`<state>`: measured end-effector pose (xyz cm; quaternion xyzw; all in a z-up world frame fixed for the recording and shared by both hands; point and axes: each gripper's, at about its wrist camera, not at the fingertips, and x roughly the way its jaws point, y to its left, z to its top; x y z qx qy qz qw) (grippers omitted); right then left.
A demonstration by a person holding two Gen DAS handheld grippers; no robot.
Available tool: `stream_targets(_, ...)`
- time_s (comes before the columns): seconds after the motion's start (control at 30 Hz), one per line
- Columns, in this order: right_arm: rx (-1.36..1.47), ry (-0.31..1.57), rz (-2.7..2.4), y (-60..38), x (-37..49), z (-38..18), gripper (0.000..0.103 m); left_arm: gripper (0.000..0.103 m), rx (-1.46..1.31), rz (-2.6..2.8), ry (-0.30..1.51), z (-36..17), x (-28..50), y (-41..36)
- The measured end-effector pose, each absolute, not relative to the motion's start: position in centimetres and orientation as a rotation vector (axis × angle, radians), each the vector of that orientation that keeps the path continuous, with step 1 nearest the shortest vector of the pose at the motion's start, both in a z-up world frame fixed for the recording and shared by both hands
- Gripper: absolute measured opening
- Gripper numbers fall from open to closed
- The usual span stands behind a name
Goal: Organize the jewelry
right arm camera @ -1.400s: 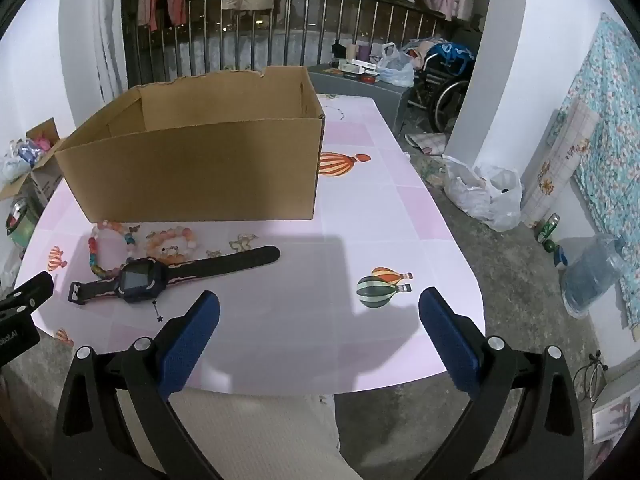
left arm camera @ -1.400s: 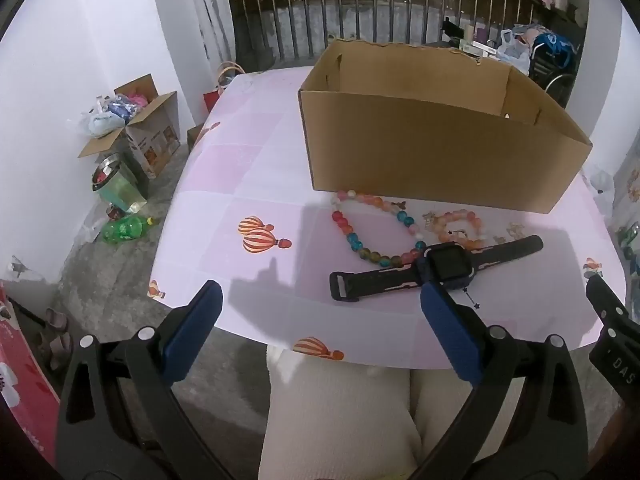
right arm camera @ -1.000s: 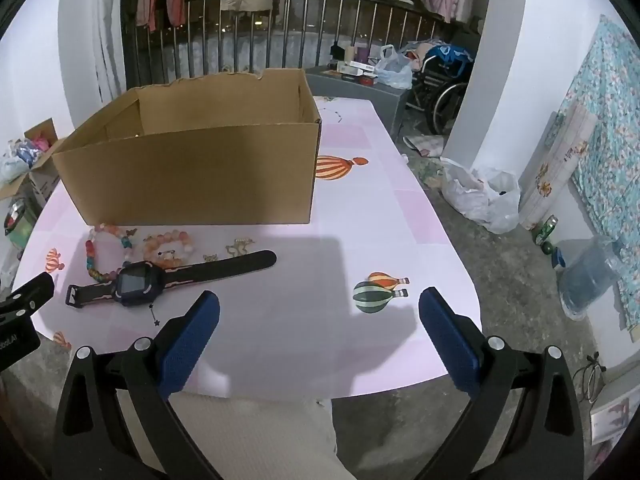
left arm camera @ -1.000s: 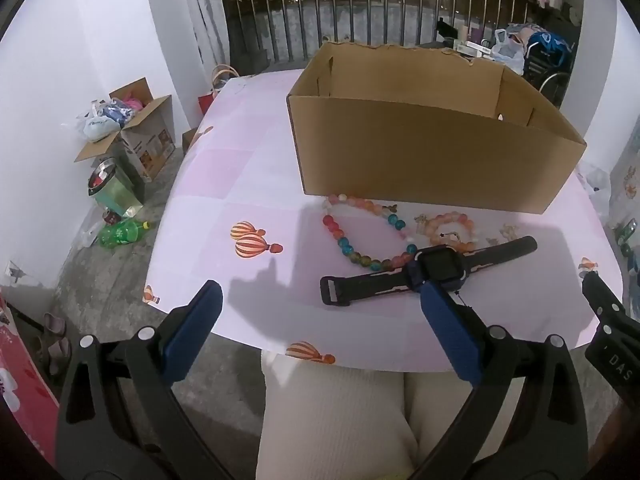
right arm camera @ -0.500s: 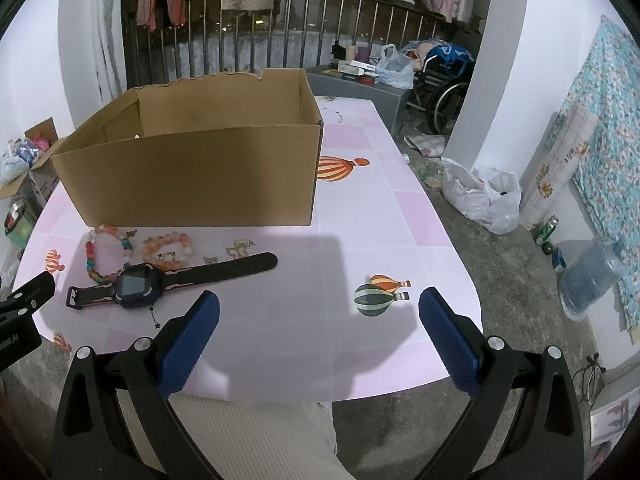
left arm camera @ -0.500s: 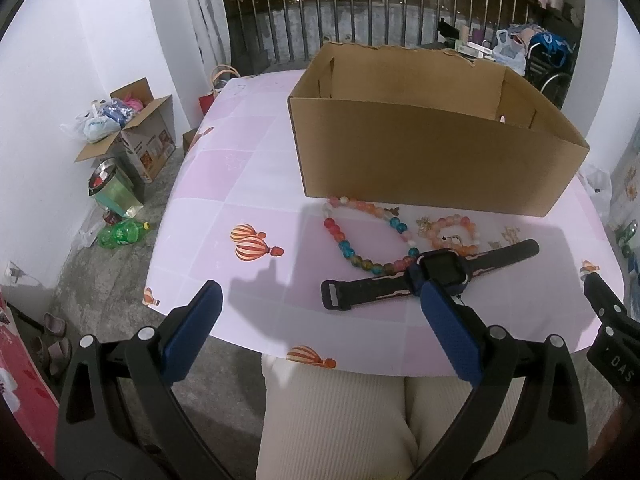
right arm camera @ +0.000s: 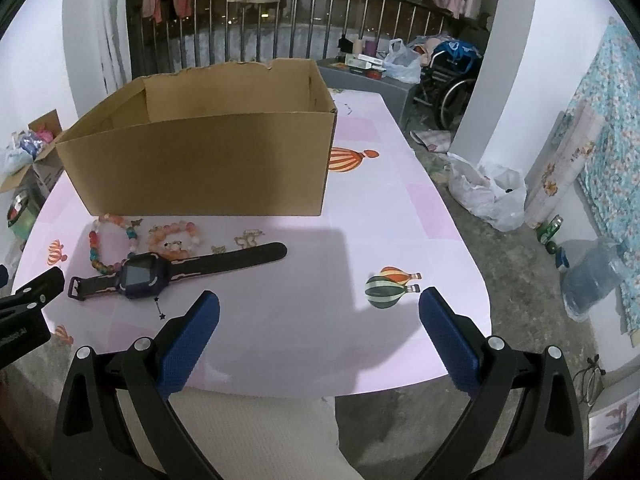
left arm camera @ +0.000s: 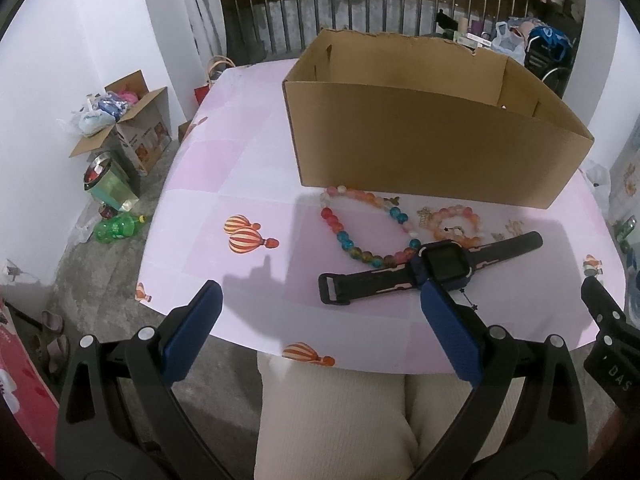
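A black wristwatch [left arm camera: 440,266] [right arm camera: 144,272] lies flat near the table's front edge. Behind it sit a multicoloured bead bracelet [left arm camera: 352,236] [right arm camera: 98,246] and a smaller orange bead bracelet [left arm camera: 456,220] [right arm camera: 174,234], with small gold charms [right arm camera: 248,236] beside them. An open cardboard box [left arm camera: 424,128] [right arm camera: 200,152] stands behind the jewelry. My left gripper [left arm camera: 320,300] hovers open over the front edge, its right finger just in front of the watch face. My right gripper [right arm camera: 320,308] is open over bare tablecloth to the right of the watch.
The pink tablecloth [right arm camera: 380,216] carries balloon prints. On the floor at left are a cardboard box of clutter [left arm camera: 120,120] and a green bottle [left arm camera: 116,228]. At right are a white plastic bag [right arm camera: 488,192], a water jug [right arm camera: 592,276] and a wheelchair [right arm camera: 452,76]. A person's light trousers [left arm camera: 332,420] show below.
Both grippers have shifted only slightly; the jewelry and box stay where they were. Both grippers remain open.
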<state>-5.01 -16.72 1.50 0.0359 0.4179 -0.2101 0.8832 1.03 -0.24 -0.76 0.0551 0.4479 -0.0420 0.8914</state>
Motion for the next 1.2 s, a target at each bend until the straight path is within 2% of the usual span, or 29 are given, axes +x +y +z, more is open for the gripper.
stream_targets(1.2,0.093,0.845,-0.483,-17.47,-5.06,2.07,0.097,0.096,0.120,-0.071,0.880,0.18,0.67,-0.07)
